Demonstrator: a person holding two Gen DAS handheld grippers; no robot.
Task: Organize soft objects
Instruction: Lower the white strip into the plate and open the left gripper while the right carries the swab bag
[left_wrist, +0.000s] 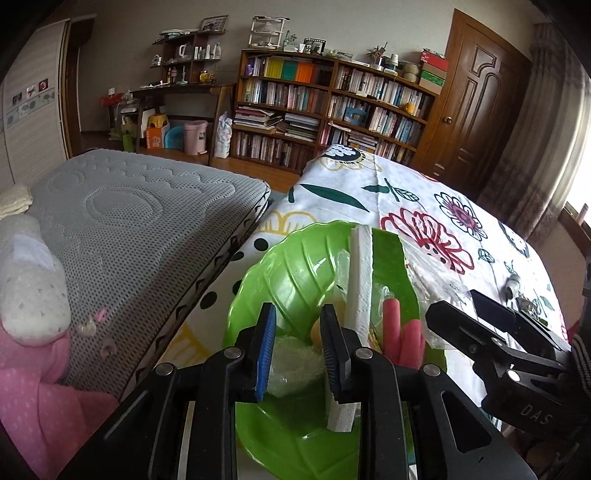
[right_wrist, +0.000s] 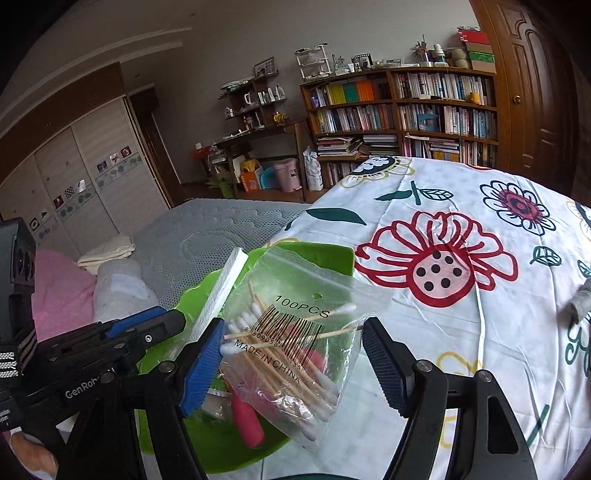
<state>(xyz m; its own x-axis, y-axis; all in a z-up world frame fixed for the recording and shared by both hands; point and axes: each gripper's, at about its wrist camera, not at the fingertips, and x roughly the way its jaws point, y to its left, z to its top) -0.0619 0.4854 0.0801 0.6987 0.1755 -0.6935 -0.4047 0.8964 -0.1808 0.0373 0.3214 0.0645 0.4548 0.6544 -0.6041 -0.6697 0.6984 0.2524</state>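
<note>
My left claw (left_wrist: 298, 347) hangs over the green leaf-shaped tray (left_wrist: 291, 269), its jaws parted by a modest gap with nothing pinched between them. Below that gap lies a wad of clear crinkled wrap (left_wrist: 295, 363) in the tray. A white foam strip (left_wrist: 356, 280) stands tilted just beside my left claw's right finger; whether it touches the finger I cannot tell. Next to it are pink rounded pieces (left_wrist: 404, 338) and a small yellow ball (left_wrist: 317, 332), mostly hidden behind the finger.

My right claw (right_wrist: 293, 363) is spread wide, and a clear zip bag of cotton swabs (right_wrist: 295, 343), marked 100PCS, sits between the fingers. The bag's edge lies against the blue pad of the left finger (right_wrist: 203, 365), while the right finger stands apart from it, so nothing is gripped. The bag rests partly over the tray's near right rim, above a pink item (right_wrist: 247, 421).

The tray sits on the flowered cloth (right_wrist: 461, 258) covering the surface, near its left edge. Beside it is a grey mattress (left_wrist: 140, 221), with a grey plush (left_wrist: 31, 288) and pink fabric (left_wrist: 40, 398) at its near end
</note>
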